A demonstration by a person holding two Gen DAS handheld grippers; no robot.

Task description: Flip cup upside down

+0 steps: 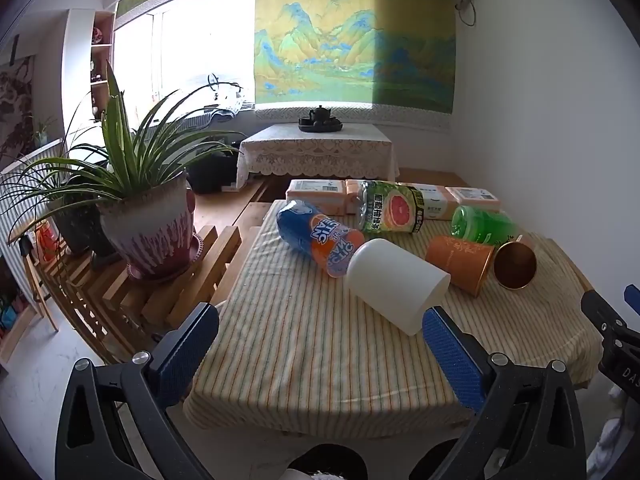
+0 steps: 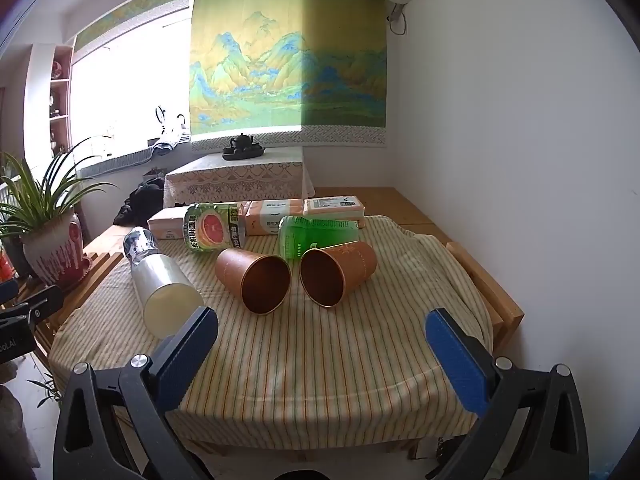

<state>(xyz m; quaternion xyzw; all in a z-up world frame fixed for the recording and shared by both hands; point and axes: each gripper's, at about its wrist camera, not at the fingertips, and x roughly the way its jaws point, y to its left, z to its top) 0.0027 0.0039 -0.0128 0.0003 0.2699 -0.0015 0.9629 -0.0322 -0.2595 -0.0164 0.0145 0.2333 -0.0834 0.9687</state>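
A white cup (image 1: 394,282) lies on its side on the striped tablecloth (image 1: 312,356); it also shows in the right wrist view (image 2: 170,294). Two orange paper cups lie on their sides, one (image 2: 256,282) left of the other (image 2: 340,274), mouths toward me. My left gripper (image 1: 320,356) is open and empty, its right finger close to the white cup. My right gripper (image 2: 320,356) is open and empty above the table's near edge, short of the orange cups.
Several bottles lie behind the cups: a blue-orange one (image 1: 316,236), a grapefruit one (image 2: 214,226), a green one (image 2: 318,234). Tissue packs (image 2: 334,206) sit at the back. A potted plant (image 1: 148,220) stands on a wooden rack to the left. A white wall is at right.
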